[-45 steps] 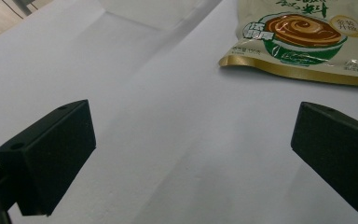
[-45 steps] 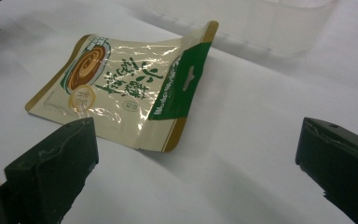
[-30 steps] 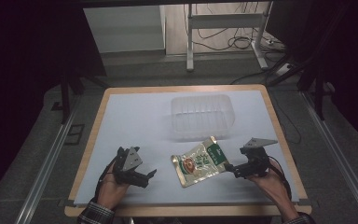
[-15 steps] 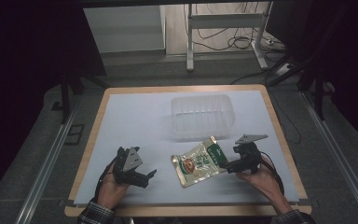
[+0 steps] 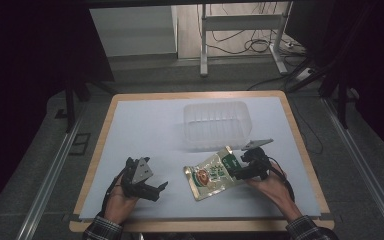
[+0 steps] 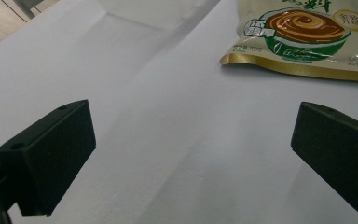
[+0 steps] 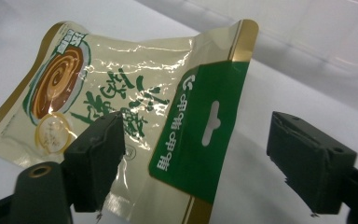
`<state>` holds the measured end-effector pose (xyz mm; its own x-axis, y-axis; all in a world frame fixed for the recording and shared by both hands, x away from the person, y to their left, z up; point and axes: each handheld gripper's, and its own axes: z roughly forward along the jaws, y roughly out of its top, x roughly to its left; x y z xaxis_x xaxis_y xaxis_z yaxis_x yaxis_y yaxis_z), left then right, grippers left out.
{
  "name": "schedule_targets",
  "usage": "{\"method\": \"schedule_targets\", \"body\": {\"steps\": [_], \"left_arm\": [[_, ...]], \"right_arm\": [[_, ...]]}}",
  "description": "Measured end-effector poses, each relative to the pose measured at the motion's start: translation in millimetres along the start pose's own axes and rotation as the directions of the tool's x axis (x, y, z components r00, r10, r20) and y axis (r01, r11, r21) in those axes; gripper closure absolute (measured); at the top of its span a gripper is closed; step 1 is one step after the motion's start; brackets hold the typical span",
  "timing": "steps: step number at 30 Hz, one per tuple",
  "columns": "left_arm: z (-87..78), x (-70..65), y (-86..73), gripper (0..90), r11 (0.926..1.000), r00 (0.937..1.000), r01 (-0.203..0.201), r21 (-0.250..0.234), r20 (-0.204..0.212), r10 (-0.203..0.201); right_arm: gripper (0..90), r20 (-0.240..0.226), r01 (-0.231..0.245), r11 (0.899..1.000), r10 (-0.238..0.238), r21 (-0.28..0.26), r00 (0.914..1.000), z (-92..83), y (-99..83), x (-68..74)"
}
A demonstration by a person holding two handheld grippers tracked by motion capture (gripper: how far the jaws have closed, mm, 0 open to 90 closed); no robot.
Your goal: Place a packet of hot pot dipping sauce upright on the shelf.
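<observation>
r gripper [image 5: 236, 170] jaws just been closing round green top edge of pouch [image 5: 211, 174], pads not pinching yet. pouch flat near-centre, just before tub [image 5: 216, 123]. l gripper [image 5: 157, 189] open, idle. risk: film slips/crumples, shallow bite.

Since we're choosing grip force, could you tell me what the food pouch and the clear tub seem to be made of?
The food pouch looks like thin glossy plastic film: it wrinkles, glints, and has a punched hang slot. The clear tub seems to be rigid translucent plastic, with ribbed walls through which the table shows.
</observation>
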<state>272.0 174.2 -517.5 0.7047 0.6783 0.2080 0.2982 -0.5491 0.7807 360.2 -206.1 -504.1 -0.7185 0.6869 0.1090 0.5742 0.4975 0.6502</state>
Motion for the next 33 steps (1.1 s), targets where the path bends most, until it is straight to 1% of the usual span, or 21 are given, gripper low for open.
{"method": "schedule_targets", "body": {"steps": [3,6,7,8,11,14,16,18,21,24,25,27,28,29,31,33], "left_arm": [[0.1,-0.1,0.0,0.0,1.0,1.0,0.0,0.0,0.0,0.0],[0.3,-0.3,0.1,0.0,1.0,1.0,-0.003,0.003,-0.001,0.003],[0.4,-0.4,0.1,0.0,1.0,1.0,-0.004,0.004,-0.001,0.004],[0.5,-0.5,0.1,0.0,1.0,1.0,-0.005,0.005,0.0,0.005],[0.6,-0.7,0.1,0.0,1.0,1.0,-0.007,0.005,-0.001,0.007],[0.7,-0.8,0.1,0.0,0.9999,1.0,-0.009,0.007,-0.001,0.009],[0.6,-1.0,0.3,0.0,0.9999,0.9999,-0.01,0.008,-0.001,0.01],[0.6,-1.0,0.3,0.0,0.9999,0.9999,-0.011,0.009,-0.001,0.011],[0.6,-1.1,0.3,0.0,0.9999,0.9999,-0.012,0.008,-0.002,0.012],[0.9,-1.4,0.3,0.0,0.9999,0.9999,-0.013,0.009,-0.003,0.013],[0.9,-1.6,0.4,0.0,0.9999,0.9999,-0.014,0.009,-0.004,0.014],[0.6,-1.4,0.5,0.0,0.9997,0.9998,-0.019,0.013,-0.006,0.019],[0.6,-1.4,0.5,0.0,0.9997,0.9998,-0.02,0.014,-0.006,0.02],[0.6,-1.4,0.4,0.0,0.9997,0.9998,-0.02,0.014,-0.006,0.02],[0.5,-1.5,0.5,0.0,0.9997,0.9997,-0.021,0.013,-0.006,0.021],[0.3,-1.4,0.6,0.0,0.9997,0.9998,-0.021,0.013,-0.005,0.021]], "right_arm": [[21.8,-0.004,-0.003,1.0,0.003,0.003,1.0,2.0,1.9,-0.3],[23.4,-0.014,0.006,1.0,-0.006,0.012,0.9999,5.1,4.6,-0.6],[28.0,-0.016,0.005,1.0,-0.005,0.024,0.9999,7.8,6.2,-0.8],[28.0,-0.016,0.005,1.0,-0.005,0.024,0.9999,7.8,6.2,-0.8],[36.3,-0.027,0.006,0.999,-0.004,0.049,0.9996,12.7,8.3,-0.8],[44.8,-0.03,0.004,0.998,-0.003,0.059,0.9995,16.4,10.3,-0.8],[52.6,-0.032,0.012,0.998,-0.01,0.056,0.9994,18.3,11.9,-0.4],[54.2,-0.035,0.011,0.998,-0.009,0.058,0.9993,18.7,12.4,-0.2],[61.1,-0.035,0.008,0.998,-0.006,0.066,0.9994,21.5,13.8,0.0],[66.0,-0.043,0.004,0.997,-0.001,0.083,0.9991,25.0,14.5,-0.3],[67.6,-0.034,0.003,0.996,0.0,0.084,0.9994,25.5,14.7,0.2],[76.2,-0.047,0.001,0.996,0.003,0.088,0.9989,25.8,15.3,0.2],[85.8,-0.077,-0.014,0.997,0.02,0.078,0.9969,24.6,15.6,-0.2],[85.8,-0.077,-0.014,0.997,0.02,0.078,0.9969,24.6,15.6,-0.2],[88.7,-0.077,-0.025,0.997,0.031,0.072,0.9965,23.7,16.0,1.6],[88.8,-0.073,-0.027,0.997,0.032,0.073,0.9968,23.8,16.0,2.3]]}}
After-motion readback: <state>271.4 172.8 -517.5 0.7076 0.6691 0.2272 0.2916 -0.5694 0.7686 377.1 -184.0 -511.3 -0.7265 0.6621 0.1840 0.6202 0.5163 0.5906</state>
